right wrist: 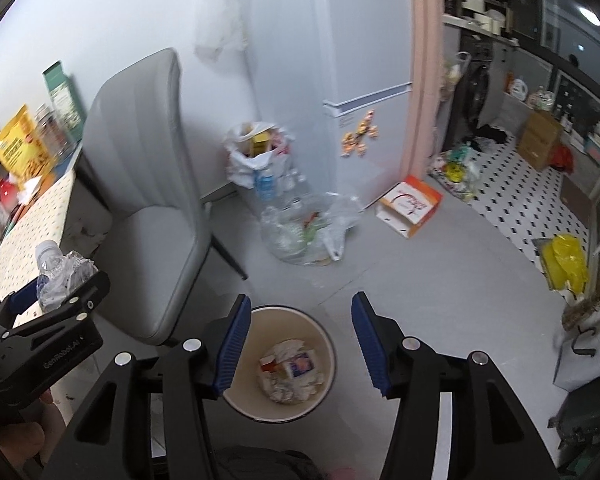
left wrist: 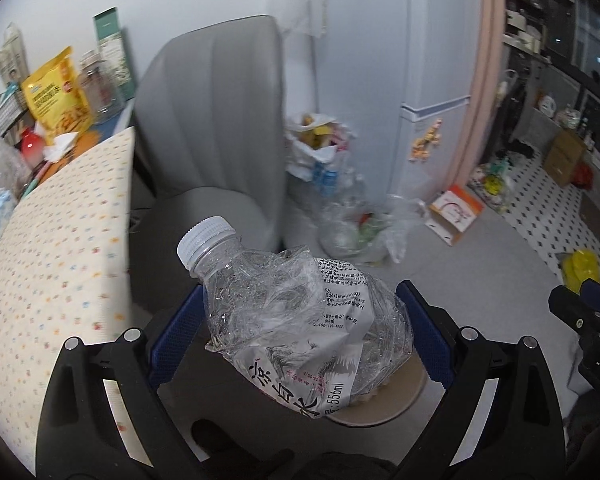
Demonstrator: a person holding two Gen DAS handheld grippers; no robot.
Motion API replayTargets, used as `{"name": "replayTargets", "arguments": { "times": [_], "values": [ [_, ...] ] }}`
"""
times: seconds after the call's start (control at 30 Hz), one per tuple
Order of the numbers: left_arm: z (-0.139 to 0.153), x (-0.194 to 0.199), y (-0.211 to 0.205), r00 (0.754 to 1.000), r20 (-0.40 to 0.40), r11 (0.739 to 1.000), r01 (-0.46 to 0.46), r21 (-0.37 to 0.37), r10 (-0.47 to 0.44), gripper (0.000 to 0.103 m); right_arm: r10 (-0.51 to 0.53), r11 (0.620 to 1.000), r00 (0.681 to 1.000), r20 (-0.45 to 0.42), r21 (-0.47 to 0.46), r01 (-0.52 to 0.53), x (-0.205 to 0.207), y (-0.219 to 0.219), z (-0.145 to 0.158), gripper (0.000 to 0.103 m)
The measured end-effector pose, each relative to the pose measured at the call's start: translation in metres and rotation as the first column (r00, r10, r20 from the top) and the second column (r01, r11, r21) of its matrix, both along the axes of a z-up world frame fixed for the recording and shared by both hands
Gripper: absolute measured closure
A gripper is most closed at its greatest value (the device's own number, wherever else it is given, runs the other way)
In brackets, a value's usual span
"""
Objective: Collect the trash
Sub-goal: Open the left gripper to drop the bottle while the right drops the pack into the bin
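Observation:
My left gripper (left wrist: 300, 312) is shut on a crushed clear plastic water bottle (left wrist: 296, 304) with a white cap and a printed label. It holds the bottle in the air above a round beige trash bin (left wrist: 384, 408), mostly hidden behind the bottle. In the right wrist view the left gripper (right wrist: 56, 292) with the bottle (right wrist: 62, 272) shows at the left, beside the table edge. My right gripper (right wrist: 298, 340) is open and empty, hovering over the same bin (right wrist: 328, 344), which holds crumpled paper and wrappers.
A grey chair (right wrist: 148, 184) stands left of the bin, next to a table with a dotted cloth (left wrist: 52, 248) that carries snack bags and boxes. Full trash bags (right wrist: 300, 216) sit by a white fridge (right wrist: 340, 80). An orange box (right wrist: 410, 204) and a yellow bag (right wrist: 564, 260) lie on the floor.

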State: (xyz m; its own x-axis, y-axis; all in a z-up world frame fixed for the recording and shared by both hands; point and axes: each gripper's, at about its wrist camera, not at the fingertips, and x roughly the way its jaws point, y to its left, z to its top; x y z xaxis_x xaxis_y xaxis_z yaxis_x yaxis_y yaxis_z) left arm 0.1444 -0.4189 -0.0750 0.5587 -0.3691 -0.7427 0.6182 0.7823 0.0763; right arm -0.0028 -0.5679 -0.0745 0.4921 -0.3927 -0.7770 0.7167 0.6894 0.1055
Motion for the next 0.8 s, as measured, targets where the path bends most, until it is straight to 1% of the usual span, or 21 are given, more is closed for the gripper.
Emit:
{"name": "replayTargets", "arguments": {
  "times": [0.07, 0.13, 0.2, 0.23, 0.37, 0.53, 0.7, 0.8],
  "values": [
    [-0.001, -0.008, -0.011, 0.999, -0.018, 0.999, 0.031, -0.011, -0.031, 0.009, -0.020, 1.000, 1.000, -0.001, -0.020, 0.020, -0.010, -0.006, 0.004, 0.048],
    [-0.002, -0.015, -0.021, 0.996, -0.052, 0.997, 0.065, -0.028, -0.067, 0.009, -0.039, 0.999, 0.999, 0.001, -0.026, 0.039, -0.018, -0.012, 0.005, 0.045],
    [-0.003, -0.017, -0.027, 0.992, -0.086, 0.995, 0.088, -0.039, -0.091, 0.008, -0.058, 0.998, 0.998, 0.007, -0.021, 0.058, -0.025, -0.017, 0.005, 0.045],
    [-0.002, -0.018, -0.028, 0.992, -0.090, 0.995, 0.089, -0.040, -0.092, 0.006, -0.065, 0.998, 0.998, 0.010, -0.018, 0.065, -0.029, -0.018, 0.006, 0.045],
    [0.006, -0.012, -0.018, 0.995, -0.087, 0.997, 0.052, -0.055, -0.057, 0.006, -0.060, 0.998, 0.998, 0.028, -0.012, 0.061, -0.031, -0.015, 0.009, 0.045],
    [0.023, -0.012, 0.003, 0.998, -0.053, 0.997, 0.017, -0.081, -0.021, 0.006, -0.025, 0.999, 0.998, 0.053, -0.019, 0.026, -0.028, -0.003, 0.017, 0.045],
    [0.036, -0.017, 0.024, 1.000, -0.031, 0.995, 0.001, -0.096, -0.004, 0.006, 0.008, 0.999, 0.997, 0.073, -0.042, -0.005, -0.027, 0.017, 0.031, 0.044],
    [0.048, -0.018, 0.042, 1.000, -0.013, 0.994, -0.015, -0.112, 0.014, 0.006, 0.029, 0.998, 0.996, 0.087, -0.057, -0.025, -0.027, 0.033, 0.042, 0.040]
  ]
}}
